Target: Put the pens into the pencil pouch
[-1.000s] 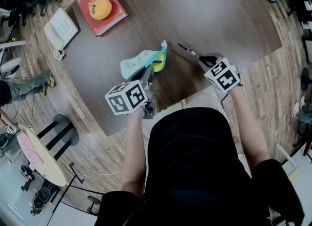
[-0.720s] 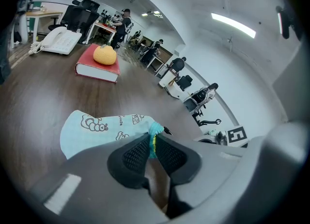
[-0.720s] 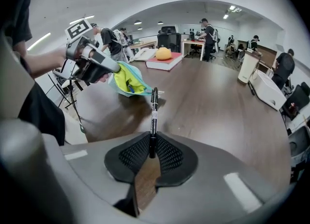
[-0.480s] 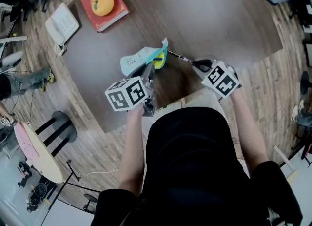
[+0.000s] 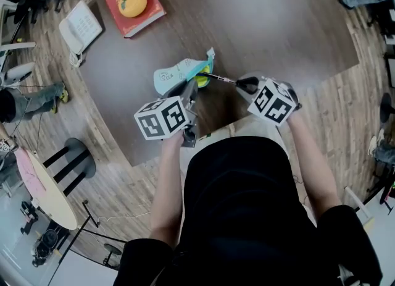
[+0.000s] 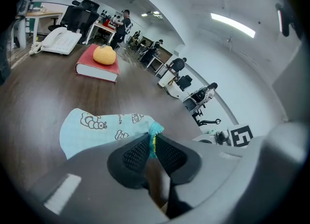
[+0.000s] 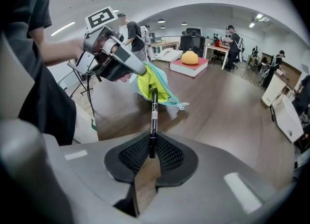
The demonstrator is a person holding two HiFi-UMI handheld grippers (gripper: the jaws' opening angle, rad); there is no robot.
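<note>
L gripper (image 6: pixel 152 146) is clamped on the pouch (image 6: pixel 99 127) rim. The mouth is lifted, and the rest is left lying on the table (image 5: pixel 278 25). Pouch is judged soft, light and floppy, so it's best pinched at the rim by the zip, w/ the yellow lining held agape. Pen (image 7: pixel 154 109) is seen w/ its tip right at the mouth. It's judged stiff, light and slick-barrelled, so a firm pinch near the back end is wanted. That's where R gripper (image 7: pixel 151 151) is clenched on it. Table's dark wood, smooth. Book (image 5: pixel 147 16) w/ orange (image 5: pixel 132 4) and phone (image 5: pixel 80 28) are set far off. Open office, desks and chairs beyond.
</note>
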